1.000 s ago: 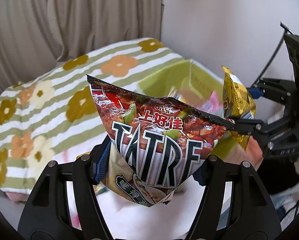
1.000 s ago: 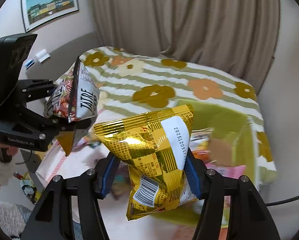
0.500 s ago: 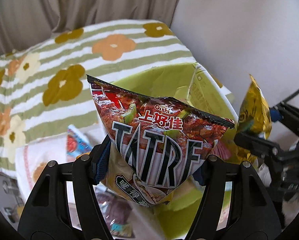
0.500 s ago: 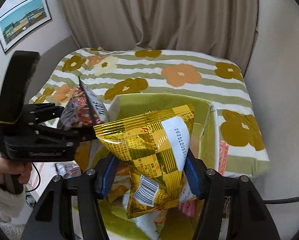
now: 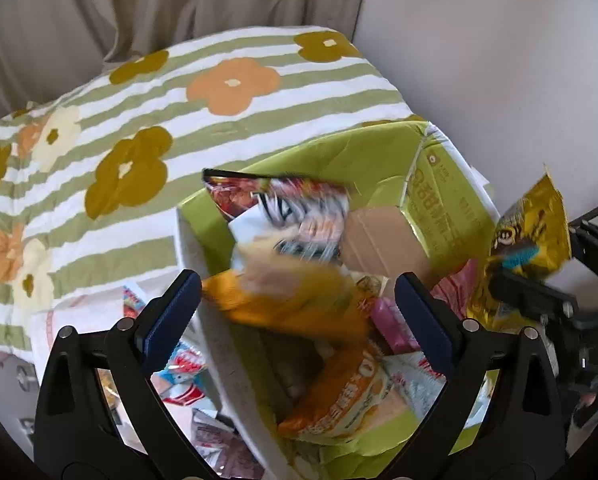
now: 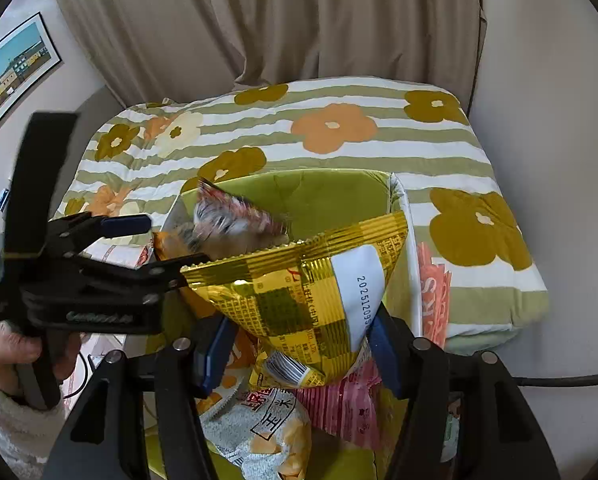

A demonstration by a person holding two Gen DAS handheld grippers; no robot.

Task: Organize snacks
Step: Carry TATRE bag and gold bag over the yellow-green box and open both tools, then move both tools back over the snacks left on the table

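Progress approx. halfway: red bag [image 5: 283,216] dropping blurred from wide-open left gripper [image 5: 297,304] into green box [image 5: 443,184], right gripper [image 6: 299,344] jaws clamp gold bag [image 6: 307,292], loose packs [image 5: 179,364] outside w/ more to sort.

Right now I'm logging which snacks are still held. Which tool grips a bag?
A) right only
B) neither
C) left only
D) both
A: the right tool is shut on the gold bag, while the left tool stands open, with the red bag blurred over the green box.
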